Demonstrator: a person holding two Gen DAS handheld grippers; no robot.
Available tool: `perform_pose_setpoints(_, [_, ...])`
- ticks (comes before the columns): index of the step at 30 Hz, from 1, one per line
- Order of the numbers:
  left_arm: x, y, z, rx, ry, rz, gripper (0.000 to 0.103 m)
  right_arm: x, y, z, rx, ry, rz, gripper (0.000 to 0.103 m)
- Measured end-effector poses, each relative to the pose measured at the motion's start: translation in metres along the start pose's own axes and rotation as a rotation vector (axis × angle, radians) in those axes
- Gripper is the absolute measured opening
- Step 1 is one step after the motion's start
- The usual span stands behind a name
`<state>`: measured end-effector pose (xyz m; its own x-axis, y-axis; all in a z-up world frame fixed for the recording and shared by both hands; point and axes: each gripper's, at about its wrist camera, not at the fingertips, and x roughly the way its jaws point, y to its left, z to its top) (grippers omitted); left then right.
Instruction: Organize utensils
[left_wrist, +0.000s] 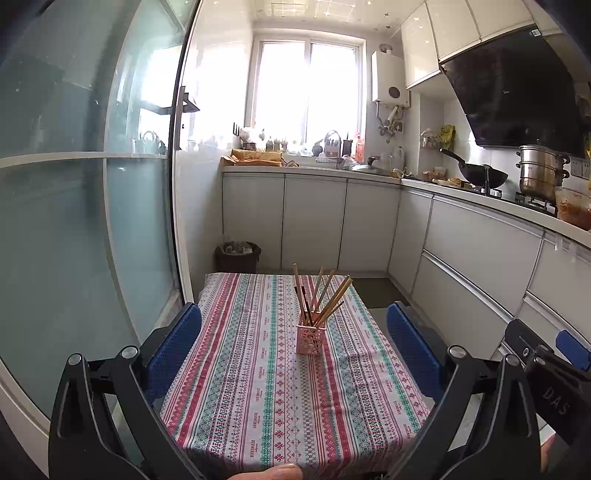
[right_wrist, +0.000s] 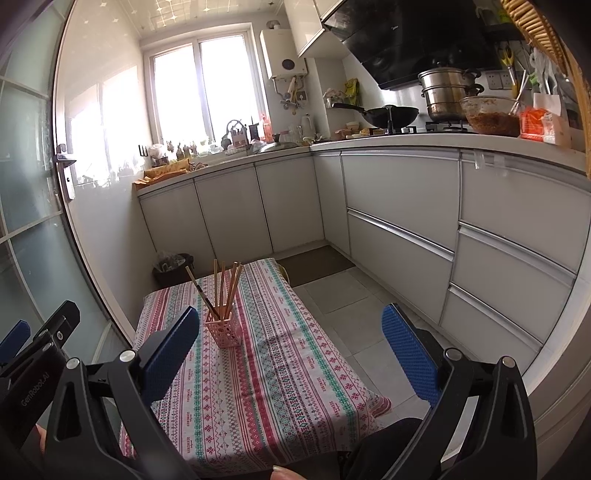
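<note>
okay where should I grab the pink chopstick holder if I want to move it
Grip the pink holder low across its flat side walls, coming in level from the near side. The chopsticks fan out above its open top, so coming from above would likely knock them.

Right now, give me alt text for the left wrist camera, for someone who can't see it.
A pink holder full of chopsticks stands upright on a small table under a striped tablecloth, framed by the open left gripper, which holds nothing. Behind are white kitchen cabinets, a bright window and a black wok on the stove.
</note>
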<state>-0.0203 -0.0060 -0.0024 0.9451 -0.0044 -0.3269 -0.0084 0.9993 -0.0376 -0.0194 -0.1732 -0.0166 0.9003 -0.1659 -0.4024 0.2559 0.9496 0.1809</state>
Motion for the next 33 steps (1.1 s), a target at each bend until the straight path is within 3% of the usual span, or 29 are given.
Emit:
perform_pose_setpoints(14, [0.001, 0.001, -0.005, -0.012, 0.012, -0.046, 0.096, -0.003, -0.001, -0.001, 0.005, -0.005, 0.006, 0.096])
perform_pose_setpoints(18, [0.007, -0.003, -0.006, 0.010, 0.047, 0.021, 0.096, -0.003, 0.000, -0.001, 0.004, -0.003, 0.006, 0.096])
perform_pose_setpoints(22, [0.006, -0.002, -0.006, 0.017, 0.027, 0.058, 0.096, -0.003, -0.001, -0.001, 0.008, 0.002, 0.008, 0.096])
perform_pose_setpoints(33, [-0.004, -0.008, -0.005, 0.052, -0.026, 0.023, 0.094, -0.005, -0.003, -0.001, 0.013, -0.002, 0.008, 0.096])
